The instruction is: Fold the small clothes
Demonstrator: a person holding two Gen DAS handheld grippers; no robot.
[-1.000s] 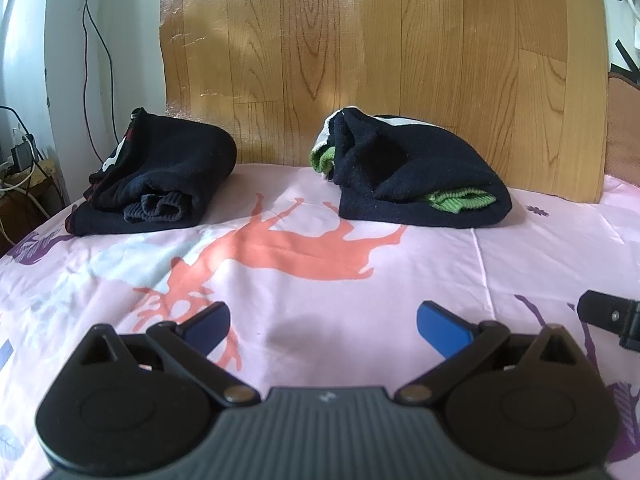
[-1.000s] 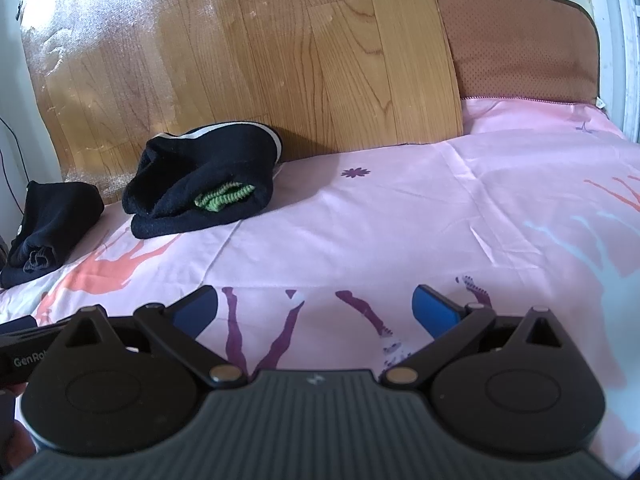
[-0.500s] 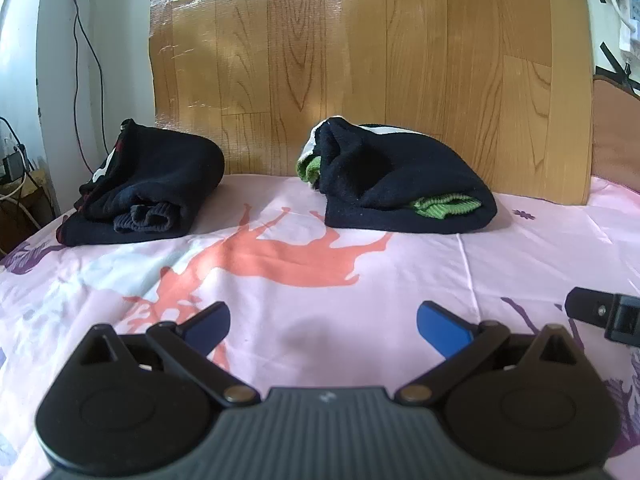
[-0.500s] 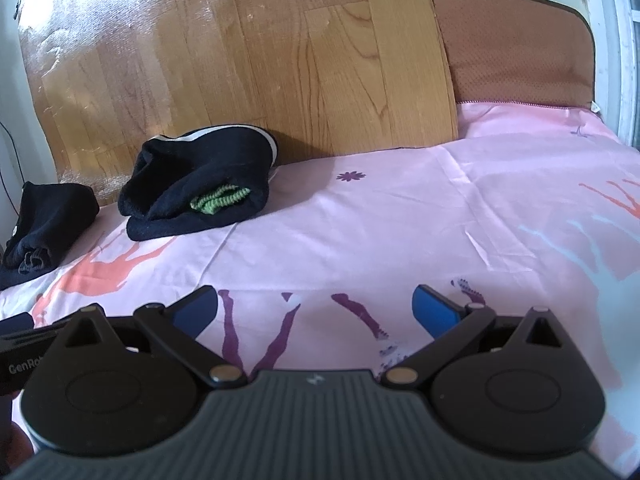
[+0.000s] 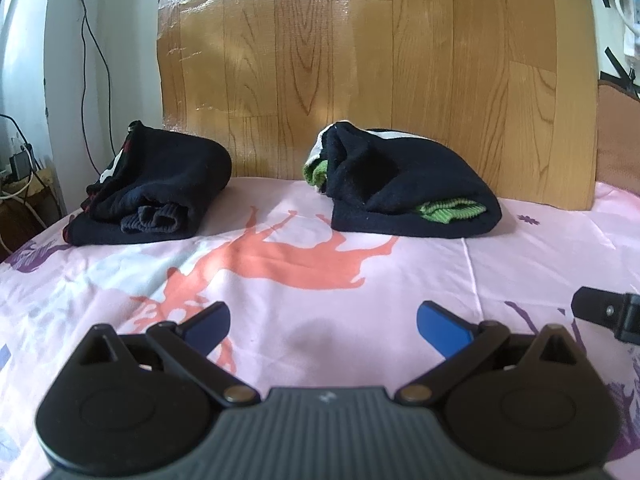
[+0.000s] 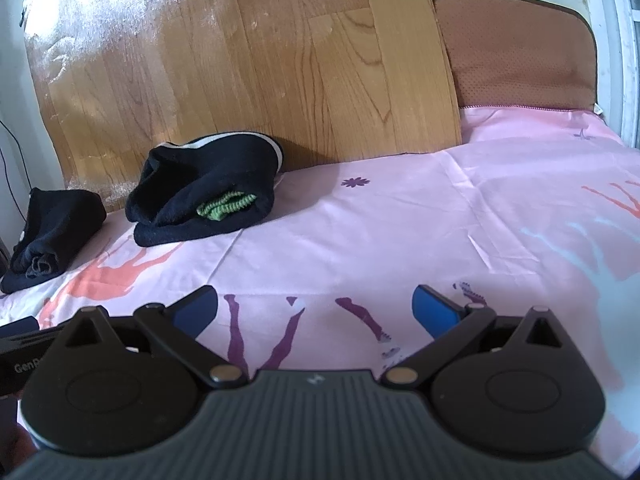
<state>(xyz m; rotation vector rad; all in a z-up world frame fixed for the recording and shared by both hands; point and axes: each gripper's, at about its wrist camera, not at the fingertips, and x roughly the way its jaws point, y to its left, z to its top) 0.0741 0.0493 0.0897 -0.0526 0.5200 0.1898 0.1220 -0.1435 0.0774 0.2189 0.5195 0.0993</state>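
Note:
Two folded dark garments lie on the pink printed bedsheet against the wooden panel. One black bundle with red and white trim is at the far left; it also shows in the right wrist view. A black bundle with green ribbed cuffs lies to its right, also in the right wrist view. My left gripper is open and empty, low over the sheet, well short of both bundles. My right gripper is open and empty over bare sheet to the right.
A wooden panel stands behind the bed. A brown cushion leans at the back right. Cables and a plug strip hang at the far left wall. Part of the right tool shows at the left view's right edge.
Both grippers have drifted slightly, so the bundles sit a little differently in view. Both stay open and empty. The clothes have not moved.

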